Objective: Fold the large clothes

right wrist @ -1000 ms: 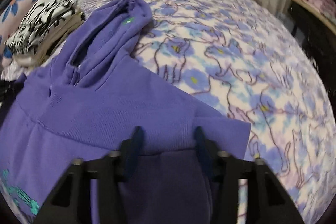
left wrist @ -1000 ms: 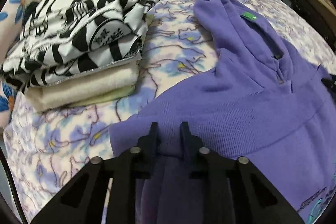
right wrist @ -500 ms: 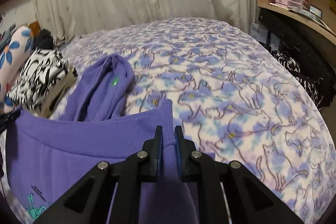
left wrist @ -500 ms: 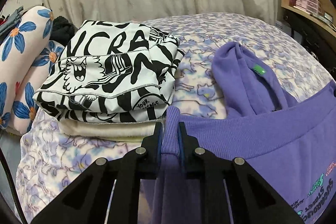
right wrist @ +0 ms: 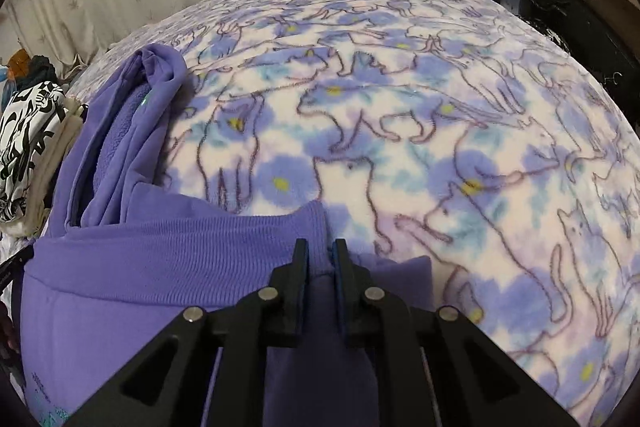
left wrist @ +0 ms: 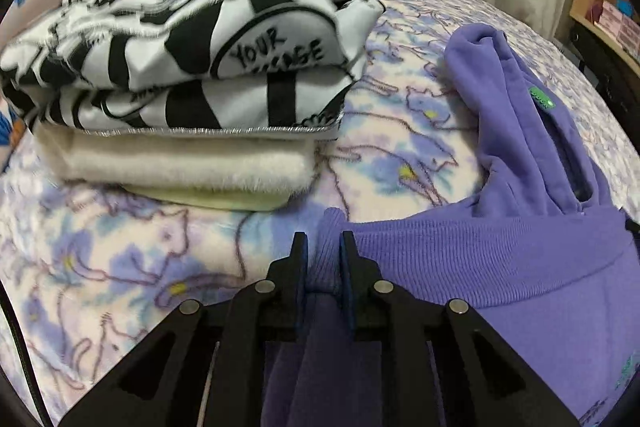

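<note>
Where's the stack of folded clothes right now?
In the left wrist view, the stack of folded clothes sits upper left on the bed, left of the purple hoodie.

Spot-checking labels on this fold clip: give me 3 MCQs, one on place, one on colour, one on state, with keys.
1. Where is the folded stack relative to the hoodie?
A. On top of it
B. Beside it on the bed cover
C. Under it

2. What colour is the hoodie?
A. Purple
B. Red
C. Grey

3. What state is the left gripper in?
A. Open, holding nothing
B. Out of view
C. Shut on the ribbed hem

Key: B, bare cover shows between them; A, purple in both views; C, jaws pinch ribbed fabric. The right gripper does likewise.
</note>
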Available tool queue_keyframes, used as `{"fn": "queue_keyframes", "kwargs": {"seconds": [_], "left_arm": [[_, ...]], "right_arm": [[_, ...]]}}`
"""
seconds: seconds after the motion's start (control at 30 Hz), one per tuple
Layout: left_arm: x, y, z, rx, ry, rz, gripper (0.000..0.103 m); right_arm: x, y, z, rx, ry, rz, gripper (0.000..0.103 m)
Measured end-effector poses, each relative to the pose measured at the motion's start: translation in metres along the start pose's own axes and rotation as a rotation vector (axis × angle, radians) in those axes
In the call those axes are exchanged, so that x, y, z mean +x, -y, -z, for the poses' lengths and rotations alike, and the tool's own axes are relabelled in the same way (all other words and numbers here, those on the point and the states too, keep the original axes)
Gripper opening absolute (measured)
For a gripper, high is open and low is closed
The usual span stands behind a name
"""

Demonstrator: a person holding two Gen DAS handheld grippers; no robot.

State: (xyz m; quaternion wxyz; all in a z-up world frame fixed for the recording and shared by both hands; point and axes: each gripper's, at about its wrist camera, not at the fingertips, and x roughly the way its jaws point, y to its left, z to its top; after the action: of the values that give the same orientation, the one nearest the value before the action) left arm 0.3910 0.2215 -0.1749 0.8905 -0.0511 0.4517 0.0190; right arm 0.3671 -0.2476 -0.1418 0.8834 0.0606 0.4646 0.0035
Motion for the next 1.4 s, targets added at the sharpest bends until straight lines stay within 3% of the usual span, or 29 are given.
{"fn": "queue_keyframes", "kwargs": {"seconds": [0.13,0.23,0.4,0.6,0.73,0.83,0.93,1.0,1.07,1.17,1.2,1.27,1.33,1.4], "left_arm": [[-0.007,-0.007,0.001,-0.034,-0.003,-0.004,0.038],[-0.021,-0.005,0.002,-0.014,0.004,-0.03,0.043],[-0.078,0.017,0.016,0.044,0.091,-0.079,0.043],[-0.14,0.056,0.049,0.097,0.15,0.039,0.035],[-0.129,0.084,0.074,0.091,0.085,0.101,0.034],[-0.107,0.094,0.088,0.137,0.054,0.017,0.024],[-0.088,0.074,0.093,0.135,0.048,-0.097,0.022],[-0.085,0.05,0.091,0.104,0.057,-0.117,0.021],[-0.084,0.029,0.089,0.092,0.063,-0.144,0.018],[-0.084,0.011,0.09,0.106,0.057,-0.106,0.01],[-0.084,0.011,0.092,0.121,0.061,-0.111,0.01],[-0.084,0.014,0.094,0.153,0.077,-0.168,0.01],[-0.083,0.013,0.094,0.144,0.077,-0.21,0.017],[-0.084,0.006,0.09,0.096,0.067,-0.198,0.022]], "right_arm": [[-0.008,0.003,-0.003,0.029,-0.017,-0.046,0.018],[-0.028,0.005,-0.003,0.077,-0.014,-0.066,0.022],[-0.079,-0.024,0.009,0.015,0.068,-0.087,0.022],[-0.112,-0.104,0.045,-0.168,0.075,-0.181,0.022],[-0.097,-0.154,0.077,-0.276,0.039,-0.203,0.022],[-0.074,-0.164,0.09,-0.308,0.008,-0.168,0.022],[-0.065,-0.144,0.089,-0.296,0.033,-0.15,0.019],[-0.067,-0.125,0.083,-0.264,0.047,-0.151,0.016],[-0.069,-0.102,0.077,-0.256,0.078,-0.013,0.017],[-0.061,-0.047,0.071,-0.192,0.072,0.141,0.02],[-0.058,-0.029,0.07,-0.161,0.06,0.153,0.019],[-0.06,-0.001,0.07,-0.095,0.048,0.072,0.005],[-0.067,0.004,0.071,-0.086,0.048,0.068,0.003],[-0.073,-0.001,0.071,-0.09,0.045,0.08,0.006]]}}
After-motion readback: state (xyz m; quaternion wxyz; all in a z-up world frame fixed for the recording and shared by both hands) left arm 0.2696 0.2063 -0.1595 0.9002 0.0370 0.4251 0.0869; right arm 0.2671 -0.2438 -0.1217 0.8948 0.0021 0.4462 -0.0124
